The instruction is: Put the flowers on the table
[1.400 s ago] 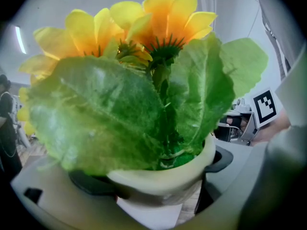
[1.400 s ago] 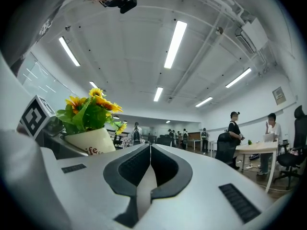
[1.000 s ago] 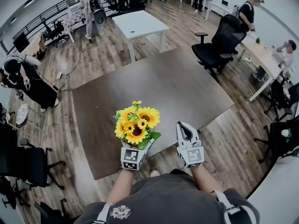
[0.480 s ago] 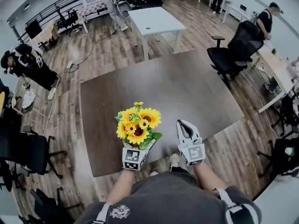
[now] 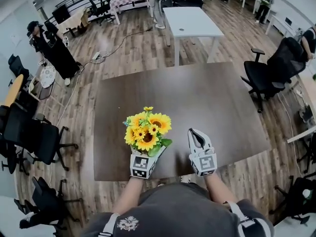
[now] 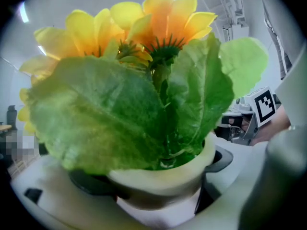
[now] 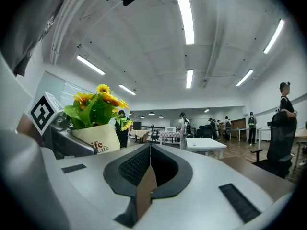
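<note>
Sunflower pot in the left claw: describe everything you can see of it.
The small cream pot of yellow sunflowers is upright, clamped between the jaws of the left claw. Broad green leaves spill over its smooth, ceramic-looking rim. Red lettering marks one side and is partly hidden. The blooms have orange-brown centres. It hangs above the near edge of the dark brown table, touching only the claw.

Left gripper point(image 5: 146, 156): held forward, jaws clamped on flower pot point(image 6: 163, 176)
Right gripper point(image 5: 198, 135): alongside, jaws together, empty
</note>
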`<state>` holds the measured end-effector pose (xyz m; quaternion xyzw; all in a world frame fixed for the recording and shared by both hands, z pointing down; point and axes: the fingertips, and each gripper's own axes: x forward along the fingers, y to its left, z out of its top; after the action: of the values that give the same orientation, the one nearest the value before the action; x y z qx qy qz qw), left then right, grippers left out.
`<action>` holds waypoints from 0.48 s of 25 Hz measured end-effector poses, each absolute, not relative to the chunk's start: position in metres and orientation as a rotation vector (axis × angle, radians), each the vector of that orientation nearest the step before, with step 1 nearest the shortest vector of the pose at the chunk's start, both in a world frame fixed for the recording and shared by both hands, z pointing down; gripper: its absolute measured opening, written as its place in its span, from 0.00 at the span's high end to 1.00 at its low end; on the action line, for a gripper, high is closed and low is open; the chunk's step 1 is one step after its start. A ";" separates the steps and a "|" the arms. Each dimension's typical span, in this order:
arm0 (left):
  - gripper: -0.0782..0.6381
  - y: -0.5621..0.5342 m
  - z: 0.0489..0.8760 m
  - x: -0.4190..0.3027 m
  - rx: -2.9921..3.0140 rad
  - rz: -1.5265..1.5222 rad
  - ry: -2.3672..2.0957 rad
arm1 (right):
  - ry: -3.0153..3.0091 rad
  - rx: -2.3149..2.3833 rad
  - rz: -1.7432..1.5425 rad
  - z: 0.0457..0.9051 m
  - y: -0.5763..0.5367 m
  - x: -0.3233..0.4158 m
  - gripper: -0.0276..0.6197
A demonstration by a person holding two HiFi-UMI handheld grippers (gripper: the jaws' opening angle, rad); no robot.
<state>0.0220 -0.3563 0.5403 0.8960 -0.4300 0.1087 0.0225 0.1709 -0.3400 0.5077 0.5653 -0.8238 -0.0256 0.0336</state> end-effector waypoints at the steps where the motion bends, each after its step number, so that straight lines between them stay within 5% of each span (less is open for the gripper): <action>1: 0.12 -0.359 0.543 0.025 2.767 0.341 -1.351 | -2.548 1.720 -0.072 0.510 -0.345 0.175 0.92; 12: 0.12 -0.387 0.562 0.033 2.634 0.401 -1.547 | -2.687 1.487 -0.022 0.539 -0.384 0.187 0.92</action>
<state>0.0333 -0.3871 0.5623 0.8545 -0.5020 0.1301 0.0303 0.1871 -0.3840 0.5391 0.4839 -0.8744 -0.0073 0.0353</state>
